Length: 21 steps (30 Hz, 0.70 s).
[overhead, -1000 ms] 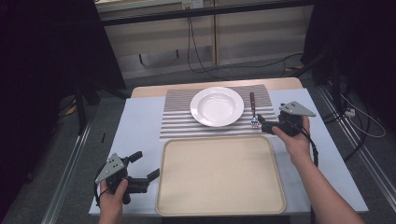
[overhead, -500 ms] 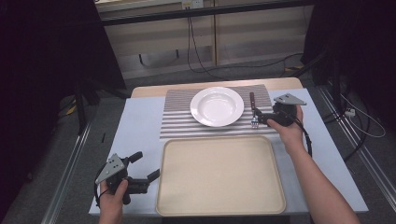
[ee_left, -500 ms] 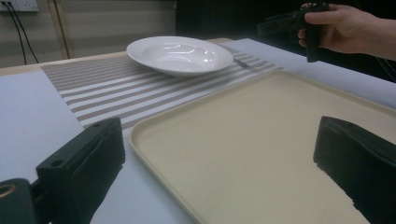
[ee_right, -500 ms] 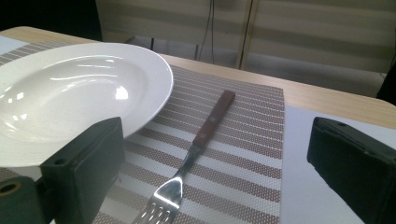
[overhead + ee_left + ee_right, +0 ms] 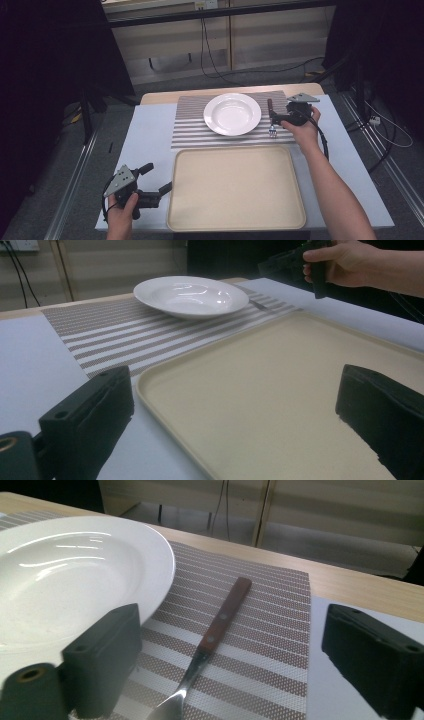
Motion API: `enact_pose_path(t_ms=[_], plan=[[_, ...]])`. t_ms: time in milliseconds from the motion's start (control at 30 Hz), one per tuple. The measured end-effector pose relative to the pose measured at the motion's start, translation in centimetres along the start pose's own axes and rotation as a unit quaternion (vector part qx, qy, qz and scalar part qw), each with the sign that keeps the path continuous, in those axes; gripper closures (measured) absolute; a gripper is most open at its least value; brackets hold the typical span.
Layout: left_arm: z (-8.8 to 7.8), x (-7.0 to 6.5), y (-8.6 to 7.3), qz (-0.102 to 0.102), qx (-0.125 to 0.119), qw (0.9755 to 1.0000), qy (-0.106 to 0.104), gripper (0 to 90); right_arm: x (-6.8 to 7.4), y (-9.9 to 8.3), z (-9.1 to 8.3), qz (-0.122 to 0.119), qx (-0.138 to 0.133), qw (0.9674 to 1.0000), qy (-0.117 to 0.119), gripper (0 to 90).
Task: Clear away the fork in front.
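A fork with a brown wooden handle (image 5: 270, 116) lies on the striped placemat (image 5: 195, 127), just right of the white plate (image 5: 232, 114). My right gripper (image 5: 275, 120) hangs open low over the fork. In the right gripper view the fork handle (image 5: 225, 612) runs up between the two spread jaws and nothing is gripped, with the plate (image 5: 60, 575) to the left. My left gripper (image 5: 156, 178) is open at the near left, beside the left edge of the beige tray (image 5: 235, 185). In the left gripper view the tray (image 5: 280, 390) lies between its jaws.
The placemat sits at the far half of a white tabletop (image 5: 145, 135). The bare tray takes up the near middle. A cable (image 5: 322, 137) trails from the right gripper along the forearm. Dark floor and rails flank the table.
My right gripper has moved away from me and slightly left, along the fork toward its handle. The left gripper has stayed put.
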<state>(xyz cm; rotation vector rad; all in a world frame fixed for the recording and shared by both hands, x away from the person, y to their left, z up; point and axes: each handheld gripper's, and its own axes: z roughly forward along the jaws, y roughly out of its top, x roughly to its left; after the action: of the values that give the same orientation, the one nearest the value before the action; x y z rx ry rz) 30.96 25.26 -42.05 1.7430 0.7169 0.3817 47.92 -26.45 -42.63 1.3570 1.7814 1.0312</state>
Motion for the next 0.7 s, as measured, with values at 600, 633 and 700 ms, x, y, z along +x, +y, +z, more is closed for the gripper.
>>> enact_pose_path(t_ms=[600, 633, 700], plan=[[0.1, -0.3, 0.0, 0.005, 0.005, 1.0, -0.001, 2.4, -0.8, -0.7, 2.7, 0.029, 0.075, 0.9967, 0.008, 52.3], [0.1, -0.3, 0.0, 0.005, 0.005, 1.0, -0.001, 2.4, -0.8, -0.7, 2.9, 0.028, 0.08, 0.9963, 0.008, 52.4], [0.1, -0.3, 0.0, 0.003, 0.003, 1.0, 0.0, 2.4, -0.6, -0.5, 3.3, 0.03, 0.082, 0.9961, 0.009, 52.2]])
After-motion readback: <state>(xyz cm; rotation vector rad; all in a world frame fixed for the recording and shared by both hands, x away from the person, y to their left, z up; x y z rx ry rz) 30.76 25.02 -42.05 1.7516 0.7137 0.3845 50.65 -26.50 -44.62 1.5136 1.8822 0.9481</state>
